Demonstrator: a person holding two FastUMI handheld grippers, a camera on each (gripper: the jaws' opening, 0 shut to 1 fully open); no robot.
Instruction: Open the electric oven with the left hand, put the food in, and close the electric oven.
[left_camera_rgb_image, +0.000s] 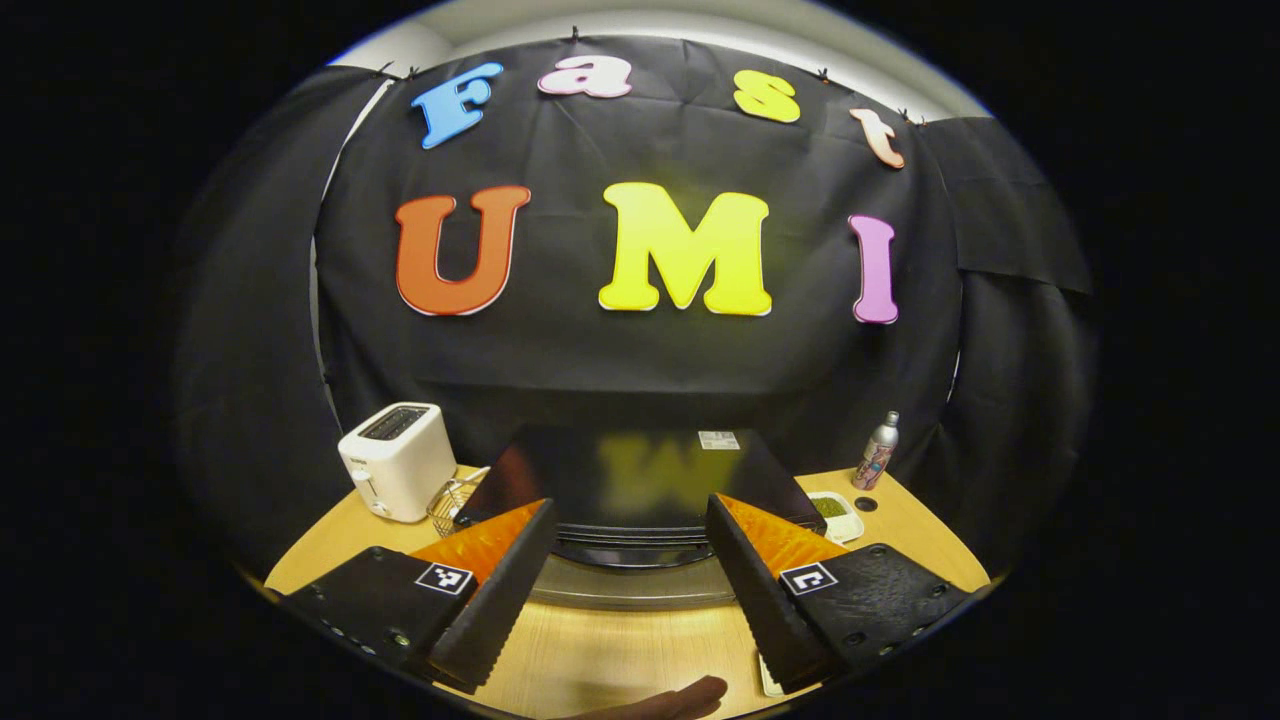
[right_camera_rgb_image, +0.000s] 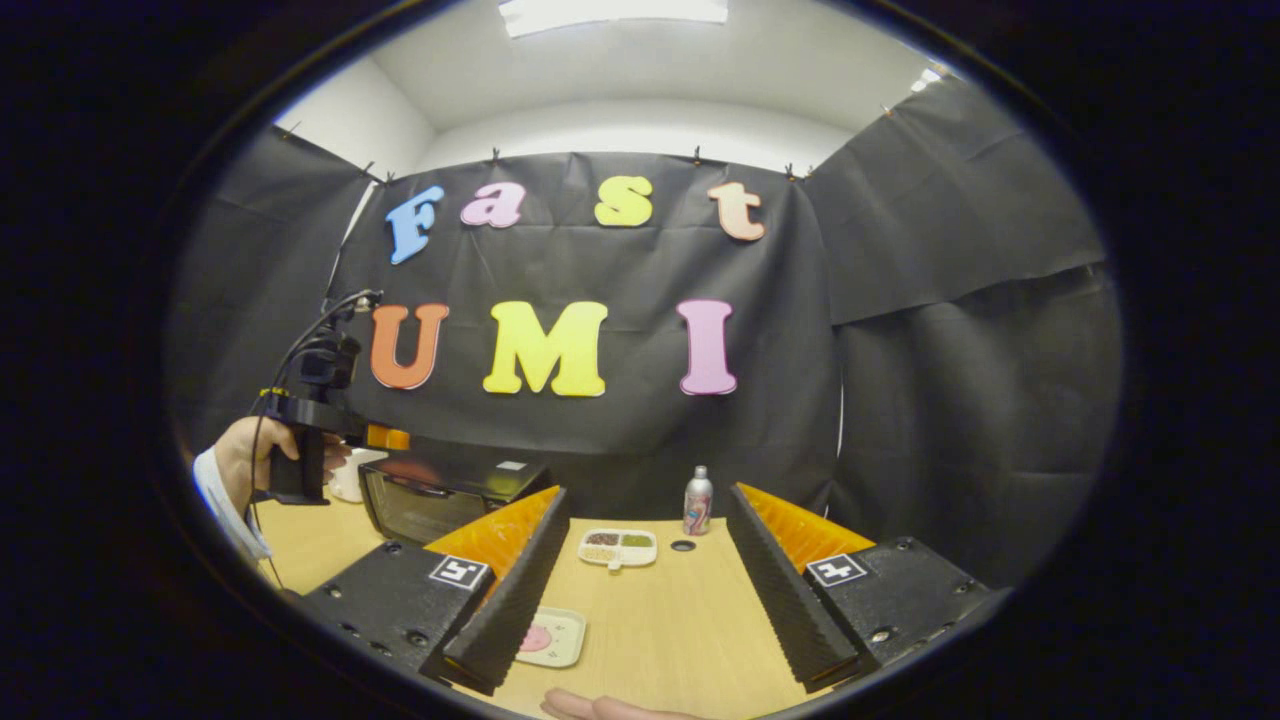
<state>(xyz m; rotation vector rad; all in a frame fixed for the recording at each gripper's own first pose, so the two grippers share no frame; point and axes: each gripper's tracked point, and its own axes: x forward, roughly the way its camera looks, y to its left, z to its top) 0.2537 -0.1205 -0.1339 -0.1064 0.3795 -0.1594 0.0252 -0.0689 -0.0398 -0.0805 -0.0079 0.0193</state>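
My left gripper (left_camera_rgb_image: 628, 575) hovers with its jaws spread wide and nothing between them. Straight ahead of it, and a little below, sits the electric oven (left_camera_rgb_image: 630, 480), a dark box on the wooden worktop (left_camera_rgb_image: 620, 650). I am looking down along its glossy top. The door's upper edge runs crosswise, from one of my fingers to the other, so its long axis lies square to my line of approach. The door looks shut, to my judgement.

From my right gripper (right_camera_rgb_image: 648, 580), also spread wide and empty, the oven (right_camera_rgb_image: 440, 495) lies ahead and off to the left, with my left gripper (right_camera_rgb_image: 385, 437) poised just above its top near corner. The food (right_camera_rgb_image: 537, 638), a pink piece on a small pale tray (right_camera_rgb_image: 568, 640), rests on the worktop (right_camera_rgb_image: 680, 620) close in, just beside my right gripper's left finger.

So the left gripper is the nearer one to the oven door, and the right is nearer the food. I judge the opening comes first: the left gripper needs to drop forward onto that crosswise top edge, though I cannot make out a handle clearly.
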